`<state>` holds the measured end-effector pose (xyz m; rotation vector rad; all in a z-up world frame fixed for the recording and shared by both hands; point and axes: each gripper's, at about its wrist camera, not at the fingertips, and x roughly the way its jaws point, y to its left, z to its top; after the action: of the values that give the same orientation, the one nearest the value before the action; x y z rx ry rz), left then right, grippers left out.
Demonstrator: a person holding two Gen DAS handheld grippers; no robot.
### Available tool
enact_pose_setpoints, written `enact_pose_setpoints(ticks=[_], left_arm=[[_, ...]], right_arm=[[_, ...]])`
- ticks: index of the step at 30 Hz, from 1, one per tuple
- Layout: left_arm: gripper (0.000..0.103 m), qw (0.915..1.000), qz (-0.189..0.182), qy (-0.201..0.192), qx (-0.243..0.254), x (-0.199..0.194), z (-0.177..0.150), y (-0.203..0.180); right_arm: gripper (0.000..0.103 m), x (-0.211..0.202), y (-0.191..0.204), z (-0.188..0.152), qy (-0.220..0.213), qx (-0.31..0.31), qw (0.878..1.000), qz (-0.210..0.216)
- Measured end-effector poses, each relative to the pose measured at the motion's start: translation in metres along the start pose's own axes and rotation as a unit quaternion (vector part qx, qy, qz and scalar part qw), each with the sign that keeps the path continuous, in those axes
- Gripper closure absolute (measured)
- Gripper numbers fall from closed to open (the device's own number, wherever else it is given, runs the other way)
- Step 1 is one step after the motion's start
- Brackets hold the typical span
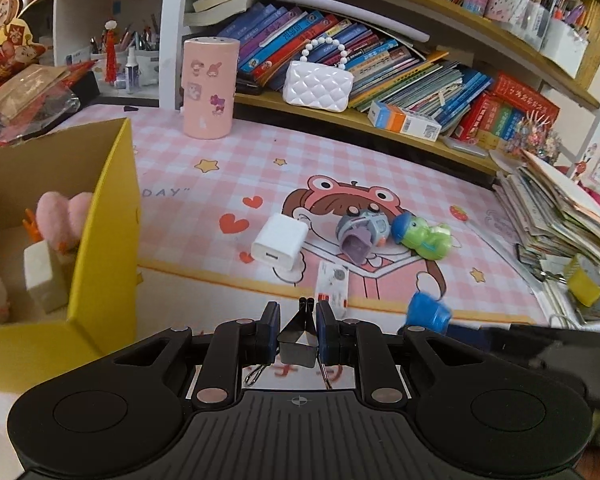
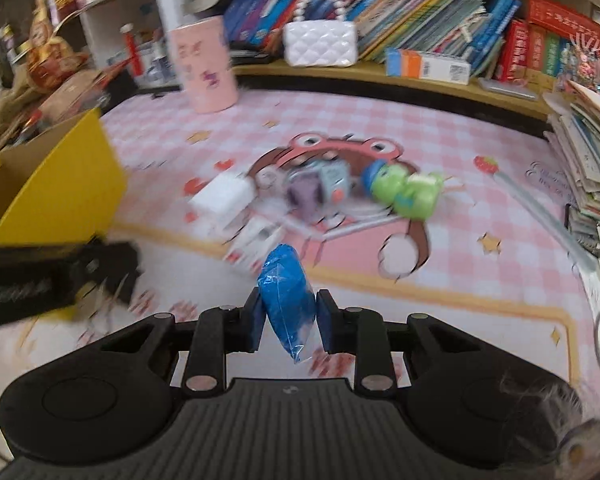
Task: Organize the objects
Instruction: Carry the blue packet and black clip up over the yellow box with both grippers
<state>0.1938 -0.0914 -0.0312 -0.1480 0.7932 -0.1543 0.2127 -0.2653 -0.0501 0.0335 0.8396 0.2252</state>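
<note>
On the pink checked surface (image 1: 203, 148), sorting is partway done. Yellow box (image 1: 103, 216) at the left already holds a pink plush heart (image 1: 59, 216), a whitish block (image 1: 43, 280) and another pink soft item, cut off by the frame edge. Left hand-held gripper (image 1: 297, 328) is clamped tight on a black binder clip (image 1: 300, 336), held just above the surface beside the box, so that piece looks on its way in, not yet dropped. Right hand-held gripper (image 2: 287, 320) has its jaws closed on a blue packet in clear wrap (image 2: 285, 300), lifted off the surface; right wrist view is motion-blurred, so details there are soft. Left on the surface, clustered over the cartoon print: white charger cube (image 1: 279, 242), grey-purple toy (image 1: 362, 232), green toy with blue cap (image 1: 426, 236), and a small white card or packet (image 1: 334, 286) just in front of them. Pink canister (image 1: 209, 88) stands apart near the shelf; unclear if it counts. Judging by this, two items are in hand and roughly four remain, so about halfway.
</note>
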Motion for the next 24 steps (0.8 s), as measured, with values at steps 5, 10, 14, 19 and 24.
enact_pose_setpoints(ticks=[5, 10, 14, 19, 24], left_arm=[[0.086, 0.9999, -0.01, -0.007, -0.008, -0.02, -0.01, 0.01], [0.086, 0.9996, -0.02, -0.019, -0.011, -0.042, -0.02, 0.023], [0.086, 0.9992, -0.024, -0.027, -0.015, -0.061, -0.031, 0.037], [0.086, 0.9988, -0.024, -0.034, -0.027, -0.088, -0.049, 0.06], [0.086, 0.9984, -0.021, -0.042, -0.032, -0.114, -0.063, 0.081]], right_arm=[[0.077, -0.017, 0.023, -0.017, 0.015, 0.004, 1.0, 0.004], [0.077, -0.032, 0.046, -0.026, 0.013, -0.012, 1.0, 0.005], [0.077, -0.042, 0.069, -0.036, 0.011, -0.023, 1.0, 0.008], [0.077, -0.057, 0.103, -0.052, 0.014, -0.042, 0.999, 0.016], [0.077, -0.071, 0.136, -0.068, 0.01, -0.053, 0.998, 0.02]])
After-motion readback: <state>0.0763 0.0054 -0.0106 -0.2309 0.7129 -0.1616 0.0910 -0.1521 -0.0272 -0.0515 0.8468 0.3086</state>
